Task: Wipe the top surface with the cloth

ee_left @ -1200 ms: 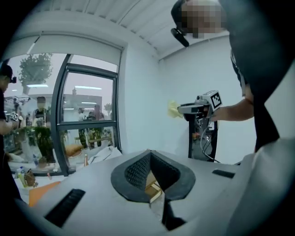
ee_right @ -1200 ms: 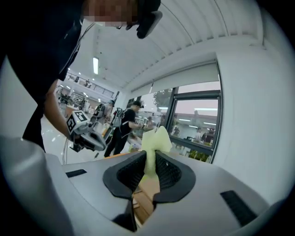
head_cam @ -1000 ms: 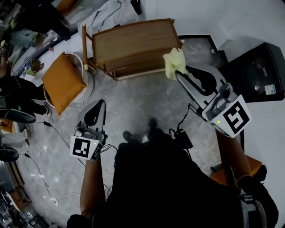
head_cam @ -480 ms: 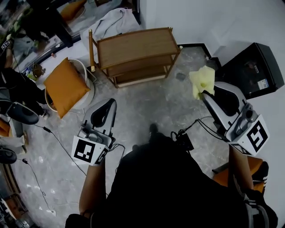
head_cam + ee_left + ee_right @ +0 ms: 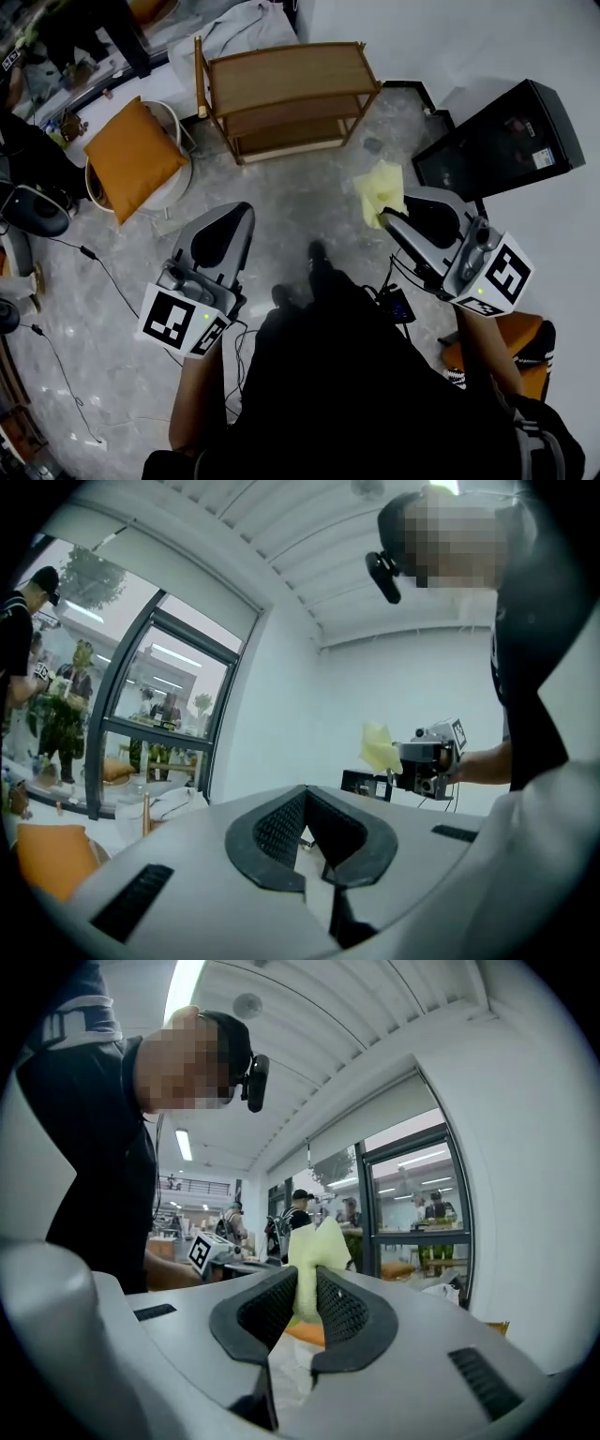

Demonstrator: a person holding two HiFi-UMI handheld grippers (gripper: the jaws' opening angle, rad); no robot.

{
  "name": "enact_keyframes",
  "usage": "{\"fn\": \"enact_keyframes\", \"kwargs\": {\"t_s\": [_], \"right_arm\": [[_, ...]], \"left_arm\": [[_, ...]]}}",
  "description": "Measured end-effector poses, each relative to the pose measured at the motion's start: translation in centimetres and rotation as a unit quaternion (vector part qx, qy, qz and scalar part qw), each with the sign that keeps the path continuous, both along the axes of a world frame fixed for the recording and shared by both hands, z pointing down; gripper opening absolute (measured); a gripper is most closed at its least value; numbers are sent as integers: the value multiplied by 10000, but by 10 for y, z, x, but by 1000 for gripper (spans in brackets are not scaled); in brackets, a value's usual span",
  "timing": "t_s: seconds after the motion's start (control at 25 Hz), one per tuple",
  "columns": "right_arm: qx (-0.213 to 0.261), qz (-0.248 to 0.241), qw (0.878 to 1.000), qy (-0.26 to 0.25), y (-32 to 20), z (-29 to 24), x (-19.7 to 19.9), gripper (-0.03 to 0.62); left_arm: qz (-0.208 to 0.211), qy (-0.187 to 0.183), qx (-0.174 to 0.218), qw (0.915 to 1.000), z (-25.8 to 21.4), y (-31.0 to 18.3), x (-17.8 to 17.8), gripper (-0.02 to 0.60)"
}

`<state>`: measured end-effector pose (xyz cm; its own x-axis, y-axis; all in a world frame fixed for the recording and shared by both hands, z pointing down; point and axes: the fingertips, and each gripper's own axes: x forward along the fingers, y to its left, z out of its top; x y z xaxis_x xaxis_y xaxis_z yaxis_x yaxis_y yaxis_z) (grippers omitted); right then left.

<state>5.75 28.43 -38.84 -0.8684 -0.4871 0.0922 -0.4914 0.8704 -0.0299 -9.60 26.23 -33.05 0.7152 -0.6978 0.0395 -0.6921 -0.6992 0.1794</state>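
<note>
A person stands on a grey stone floor (image 5: 300,202), seen from above, with a two-jaw gripper in each hand. The landmark is a wooden shelf unit (image 5: 286,94) at the top of the head view, its top board bare.

The right gripper (image 5: 387,217) is in front of the shelf unit and off to its right, raised above the floor. Its jaws are clamped on a pale yellow cloth (image 5: 379,191). The right gripper view shows the cloth pinched between the black ribbed pads, with loose folds sticking out past the tips. The cloth is clear of the shelf unit and does not touch its top.

The left gripper (image 5: 234,220) is in front of the shelf unit's left end, nearer the person. Its jaws are closed together with nothing between them.

An orange cushion (image 5: 131,159) lies on a round white seat left of the shelf unit. A black cabinet (image 5: 497,141) stands to its right.
</note>
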Motion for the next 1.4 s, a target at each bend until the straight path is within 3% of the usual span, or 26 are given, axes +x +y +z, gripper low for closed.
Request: {"fn": "enact_keyframes", "kwargs": {"t_s": [0.16, 0.44, 0.64, 0.84, 1.4], "right_arm": [[-32, -265, 9996, -85, 9, 13, -14, 66], [169, -668, 9975, -164, 12, 10, -4, 66], [146, -911, 9953, -298, 14, 16, 1, 66], [107, -1123, 9928, -411, 23, 28, 33, 66], [-18, -1103, 9932, -369, 23, 33, 36, 66]], "left_arm": [[-24, 74, -102, 9999, 2, 11, 2, 12], [-120, -8, -15, 9999, -17, 19, 26, 11], [120, 25, -15, 9999, -21, 21, 68, 11], [266, -96, -32, 9996, -12, 28, 121, 12], [393, -76, -54, 9992, -16, 24, 130, 12]]}}
